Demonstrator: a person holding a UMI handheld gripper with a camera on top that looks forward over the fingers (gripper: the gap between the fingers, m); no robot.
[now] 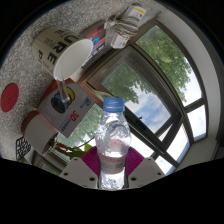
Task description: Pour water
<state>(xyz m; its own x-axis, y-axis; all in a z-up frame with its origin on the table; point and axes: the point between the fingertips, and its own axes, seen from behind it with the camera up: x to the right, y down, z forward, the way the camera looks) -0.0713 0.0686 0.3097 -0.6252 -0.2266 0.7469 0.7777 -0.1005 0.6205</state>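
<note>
- My gripper point(113, 178) clamps both pink pads point(92, 160) on the clear water bottle point(113, 140), blue cap point(114, 103) on, bottle upright along the fingers
- Just beyond the cap, a white cup point(68, 63) shows its open mouth
- Farther off, a large window point(150, 85) with trees
- I judge this the carry step; next I must bring the neck over the cup, and the cap looks unopened
</note>
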